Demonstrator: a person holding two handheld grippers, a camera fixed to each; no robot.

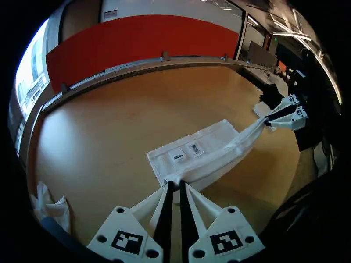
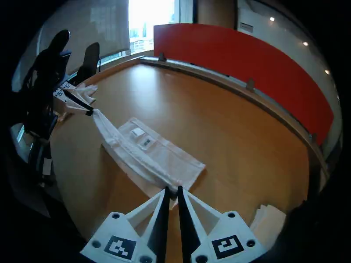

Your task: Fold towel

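In the left gripper view, my left hand-held gripper [image 1: 174, 187] sits at the bottom centre, its fingers pinched together on a near corner of the towel [image 1: 206, 149]. The towel lies mid-frame on the wooden surface [image 1: 109, 122]. Its far part lies flat with two labels [image 1: 186, 152] facing up. Its near long edge is lifted into a sagging band that runs to the right of the frame, where my right hand-held gripper [image 1: 265, 122] pinches the other corner. To fold well, I judge both corners should travel together at one height, over the flat half.

In the right gripper view, my right hand-held gripper [image 2: 172, 191] at the bottom centre is clamped on its corner. The towel [image 2: 158, 160] stretches from there to the left hand-held gripper [image 2: 91, 111] in the upper left. The lifted band droops in the middle, so I would draw my hands slightly apart to tighten it. Then I would lay the edge onto the far edge and release only once the edges line up.
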